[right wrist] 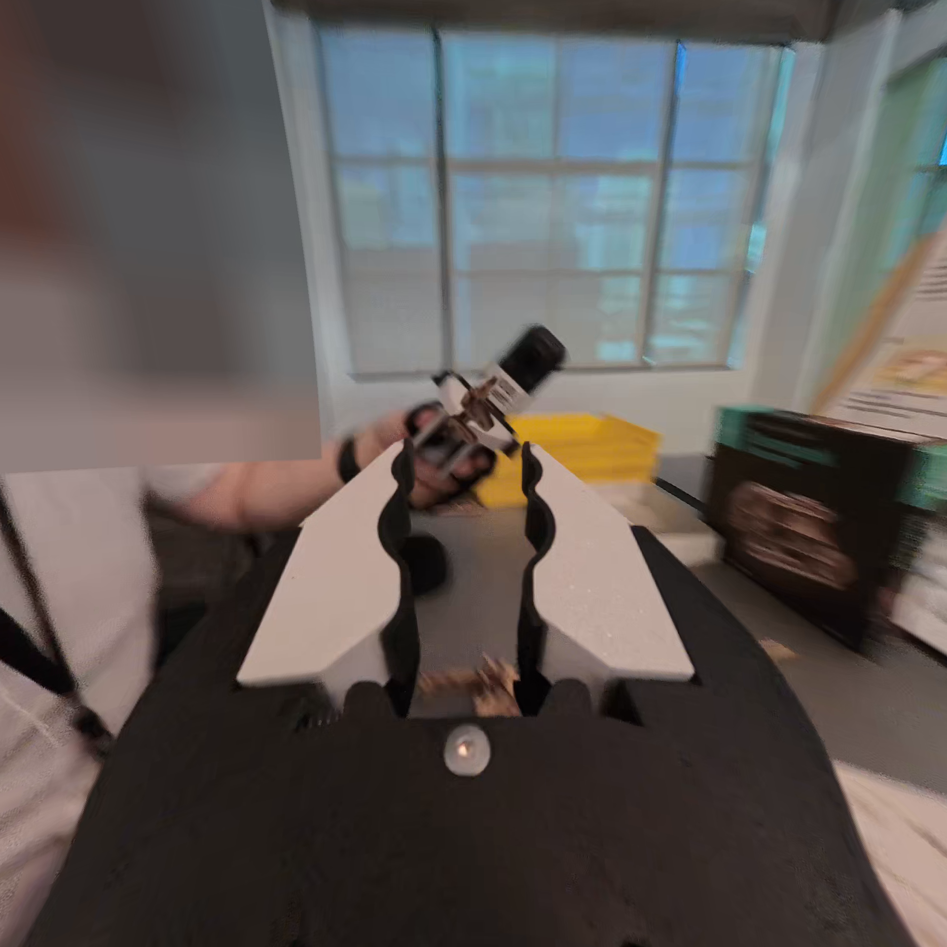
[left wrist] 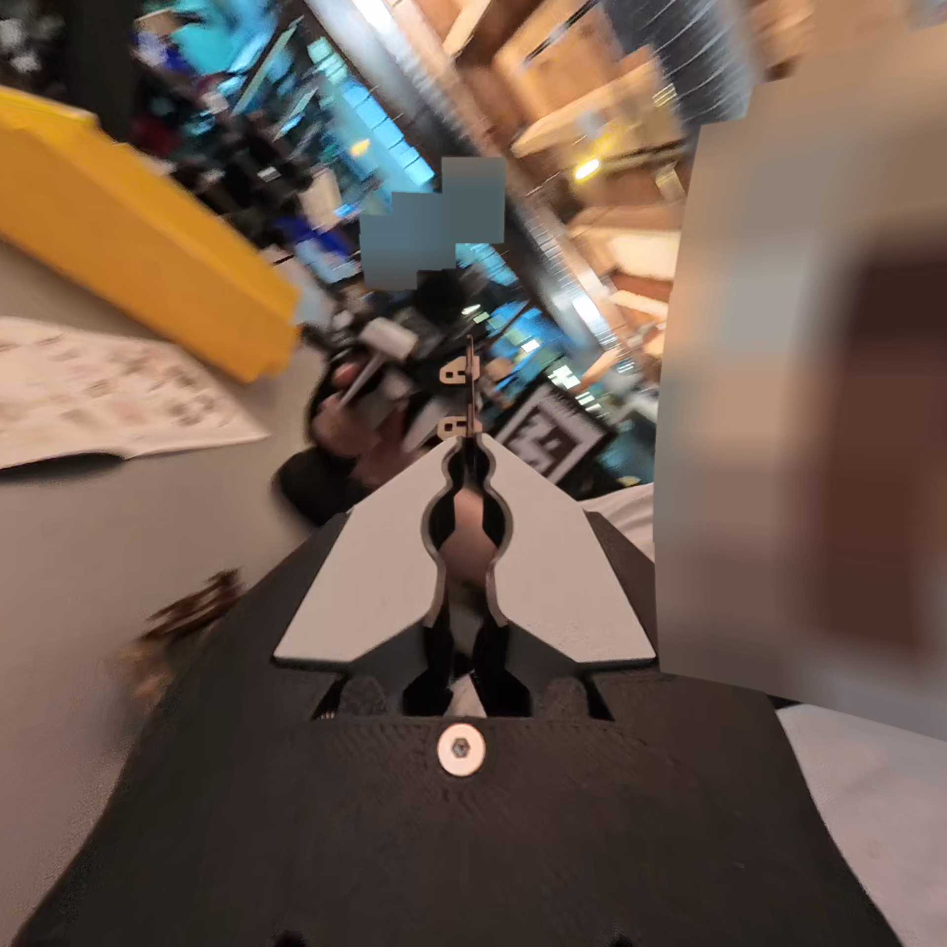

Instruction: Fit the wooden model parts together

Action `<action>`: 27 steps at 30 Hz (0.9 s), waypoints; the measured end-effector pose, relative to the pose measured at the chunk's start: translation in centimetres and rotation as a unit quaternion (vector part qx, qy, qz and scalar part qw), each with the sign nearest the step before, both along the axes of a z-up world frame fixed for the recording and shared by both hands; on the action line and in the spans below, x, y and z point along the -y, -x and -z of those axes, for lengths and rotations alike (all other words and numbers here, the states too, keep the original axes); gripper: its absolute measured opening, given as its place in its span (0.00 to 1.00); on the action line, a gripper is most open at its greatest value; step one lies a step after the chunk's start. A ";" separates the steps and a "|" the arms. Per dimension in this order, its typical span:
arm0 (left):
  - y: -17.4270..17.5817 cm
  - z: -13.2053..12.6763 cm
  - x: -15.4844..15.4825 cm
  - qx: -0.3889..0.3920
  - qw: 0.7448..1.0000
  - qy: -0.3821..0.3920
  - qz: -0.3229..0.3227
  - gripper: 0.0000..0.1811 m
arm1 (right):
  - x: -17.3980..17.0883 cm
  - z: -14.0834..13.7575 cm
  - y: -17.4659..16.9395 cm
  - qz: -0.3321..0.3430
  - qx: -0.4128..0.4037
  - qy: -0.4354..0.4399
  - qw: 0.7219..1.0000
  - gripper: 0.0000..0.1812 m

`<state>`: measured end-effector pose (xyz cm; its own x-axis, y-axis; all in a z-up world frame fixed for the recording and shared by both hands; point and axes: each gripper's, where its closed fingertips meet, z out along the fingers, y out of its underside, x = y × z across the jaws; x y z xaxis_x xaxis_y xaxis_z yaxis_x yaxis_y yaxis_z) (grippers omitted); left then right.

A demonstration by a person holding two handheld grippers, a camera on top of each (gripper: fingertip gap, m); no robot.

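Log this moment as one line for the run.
left hand-held gripper: shut on thin flat wooden model part | right hand-held gripper: open, holding nothing | both raised off the table

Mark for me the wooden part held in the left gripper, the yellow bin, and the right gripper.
wooden part (left wrist: pixel 469 389): left wrist view, on its thin edge above the fingertips.
yellow bin (left wrist: pixel 128 225): left wrist view, on its side wall.
right gripper (right wrist: pixel 464 461): right wrist view, midway between the open fingertips.

Workshop or lab: grey table (left wrist: pixel 102 538), yellow plastic bins (right wrist: pixel 579 451) on it below large gridded window (right wrist: pixel 553 205), cardboard boxes (left wrist: pixel 589 102) stacked high.
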<state>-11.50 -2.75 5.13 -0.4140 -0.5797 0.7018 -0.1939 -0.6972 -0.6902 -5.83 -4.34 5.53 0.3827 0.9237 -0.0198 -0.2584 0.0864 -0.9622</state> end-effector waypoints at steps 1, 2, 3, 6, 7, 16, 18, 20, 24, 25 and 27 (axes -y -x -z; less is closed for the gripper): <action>0.2 1.6 -1.0 -0.049 0.998 -0.026 -0.011 0.00 | -0.5 1.2 -1.1 0.049 0.051 -0.011 0.997 0.22; 0.3 3.0 -1.9 -0.097 0.994 -0.046 -0.012 0.00 | -0.8 2.2 -2.0 0.085 0.099 -0.023 0.991 0.22; 0.3 4.1 -2.7 -0.131 0.990 -0.057 -0.009 0.00 | -0.8 3.0 -2.2 0.101 0.139 -0.034 0.985 0.22; -0.6 6.0 -3.8 -0.194 0.979 -0.062 0.032 0.00 | -1.0 5.7 -1.0 0.103 0.242 -0.036 0.964 0.22; -1.0 6.7 -3.9 -0.209 0.974 -0.065 0.050 0.00 | -1.3 6.5 -0.5 0.107 0.266 -0.037 0.957 0.22; -3.5 11.5 -3.7 -0.270 0.948 -0.037 0.164 0.00 | -2.9 10.5 -1.1 0.102 0.314 0.024 0.944 0.14; -3.6 12.3 -3.6 -0.280 0.943 -0.034 0.178 0.00 | -3.1 11.3 -0.8 0.098 0.337 0.019 0.936 0.10; -3.8 12.4 -3.5 -0.280 0.942 -0.015 0.187 0.00 | -3.4 12.4 -0.6 0.087 0.354 0.041 0.930 0.14; -4.1 13.4 -4.0 -0.295 0.936 -0.013 0.191 0.00 | -4.2 12.6 -0.2 0.074 0.329 0.069 0.939 0.17; -4.1 13.4 -4.2 -0.294 0.937 -0.015 0.189 0.00 | -4.3 12.4 -0.5 0.076 0.319 0.081 0.941 0.17; -4.0 12.9 -4.9 -0.282 0.943 -0.005 0.174 0.00 | -4.9 12.7 -2.1 0.110 0.291 0.162 0.936 0.17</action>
<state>-7.55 2.19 -7.74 -0.1416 -0.4848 0.8631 -0.7484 -0.5182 -0.4139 -3.72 0.59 -7.20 0.5955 0.8032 -0.0134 0.3087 -0.2441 -0.9193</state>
